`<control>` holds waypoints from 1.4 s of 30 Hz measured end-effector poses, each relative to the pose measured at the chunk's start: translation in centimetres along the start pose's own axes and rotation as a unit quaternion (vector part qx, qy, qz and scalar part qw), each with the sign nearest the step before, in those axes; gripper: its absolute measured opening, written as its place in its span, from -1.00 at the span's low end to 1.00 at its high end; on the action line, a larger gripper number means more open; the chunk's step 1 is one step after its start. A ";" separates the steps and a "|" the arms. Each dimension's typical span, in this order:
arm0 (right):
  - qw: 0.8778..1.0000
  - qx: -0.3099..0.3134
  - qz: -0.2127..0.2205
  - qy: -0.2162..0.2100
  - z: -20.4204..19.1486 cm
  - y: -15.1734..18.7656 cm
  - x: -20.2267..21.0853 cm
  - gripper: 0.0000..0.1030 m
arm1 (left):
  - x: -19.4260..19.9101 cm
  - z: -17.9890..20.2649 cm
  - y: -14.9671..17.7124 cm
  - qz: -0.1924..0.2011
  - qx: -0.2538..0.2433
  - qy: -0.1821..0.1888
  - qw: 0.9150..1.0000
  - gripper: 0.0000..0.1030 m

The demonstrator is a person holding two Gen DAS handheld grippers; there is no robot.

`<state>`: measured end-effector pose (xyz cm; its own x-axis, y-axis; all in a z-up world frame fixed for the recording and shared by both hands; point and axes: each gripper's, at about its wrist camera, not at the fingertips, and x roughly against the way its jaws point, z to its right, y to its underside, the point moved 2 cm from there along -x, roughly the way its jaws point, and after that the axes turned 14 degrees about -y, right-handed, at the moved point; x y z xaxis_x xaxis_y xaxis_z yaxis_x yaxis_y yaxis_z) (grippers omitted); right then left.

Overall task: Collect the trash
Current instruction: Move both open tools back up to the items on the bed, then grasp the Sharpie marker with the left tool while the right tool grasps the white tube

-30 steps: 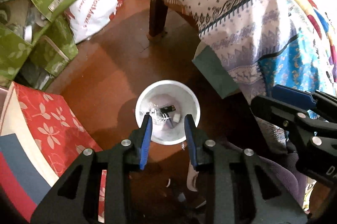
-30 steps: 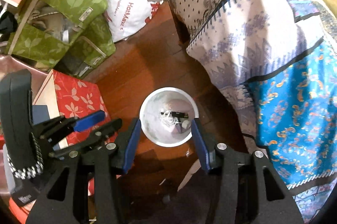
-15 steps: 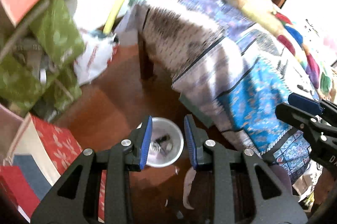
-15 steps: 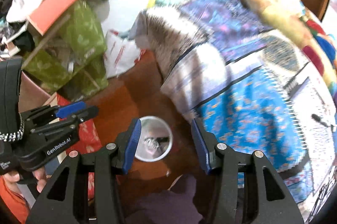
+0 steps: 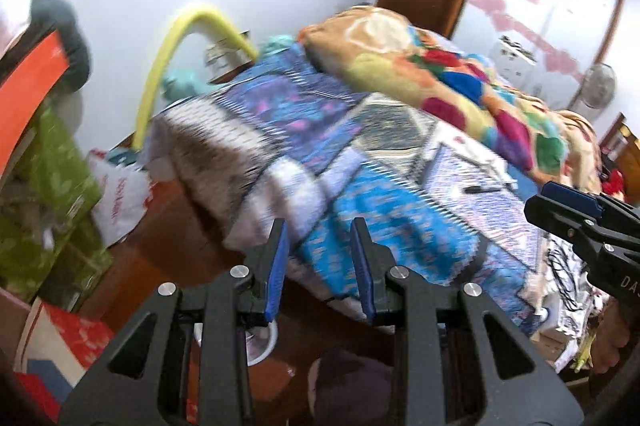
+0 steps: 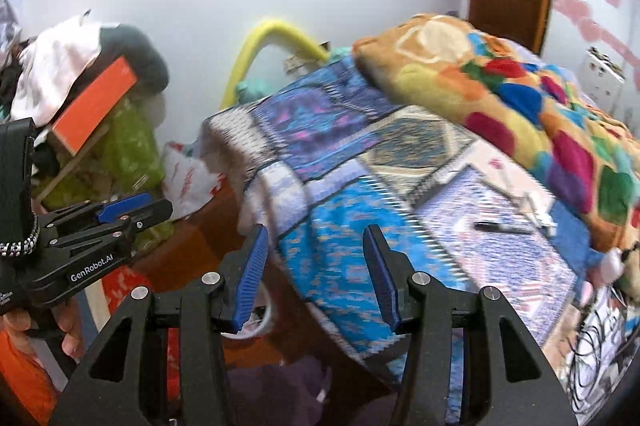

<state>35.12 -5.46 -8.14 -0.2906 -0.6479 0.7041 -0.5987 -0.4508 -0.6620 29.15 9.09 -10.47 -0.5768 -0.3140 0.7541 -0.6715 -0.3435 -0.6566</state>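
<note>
Swinging up from the white bin [image 5: 267, 344], now low behind the tongs on the floor, both views have been raised to the bed [image 6: 460, 226]. Left tongs [image 5: 320, 266] and right tongs [image 6: 316, 274] are held apart, empty; a black pen [image 6: 502, 227] is judged the likely next pickup.

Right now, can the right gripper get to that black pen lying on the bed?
Probably yes. The black pen lies in the open on the patterned bedspread, nothing over it. The right gripper is open and empty, pointing toward the bed, but must travel forward and right.
</note>
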 end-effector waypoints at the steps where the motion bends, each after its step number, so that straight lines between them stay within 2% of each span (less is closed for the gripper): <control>1: 1.000 -0.004 0.006 0.007 0.8 0.1 0.9 -0.11 | 0.2 0.9 -0.2 0.003 -0.006 0.005 1.000 -0.40; 8: 0.997 -0.038 0.037 0.062 6.4 1.1 6.1 -0.11 | -0.1 8.5 -2.1 0.012 -0.053 0.055 0.997 -0.39; 12: 0.993 -0.066 0.047 0.091 10.1 1.9 8.1 -0.11 | -1.1 13.3 -2.9 0.010 -0.080 0.080 0.993 -0.27; 17: 0.985 -0.119 0.054 0.113 15.6 2.9 9.7 -0.11 | -3.3 19.0 -3.4 -0.004 -0.107 0.107 0.988 -0.06; 24: 0.974 -0.167 0.052 0.142 22.8 4.0 10.3 -0.11 | -8.3 25.8 -3.8 -0.036 -0.137 0.127 0.982 0.01; 30: 0.974 -0.185 0.027 0.129 28.1 4.6 8.2 -0.11 | -12.9 30.1 -4.0 -0.061 -0.162 0.130 0.976 0.01; 38: 0.978 -0.184 -0.001 0.102 33.8 4.2 2.1 -0.11 | -18.3 34.5 -3.5 -0.073 -0.210 0.128 0.967 0.01; 42: 0.976 -0.192 -0.014 0.104 36.5 3.9 -1.2 -0.11 | -20.5 35.9 -3.5 -0.083 -0.213 0.131 0.965 0.01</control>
<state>60.39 -28.86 -20.97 -0.3911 -0.4829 0.7835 -0.8324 -0.1777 -0.5250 60.02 -15.08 -24.14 -0.5056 -0.0329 0.8622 -0.8625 0.0436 -0.5041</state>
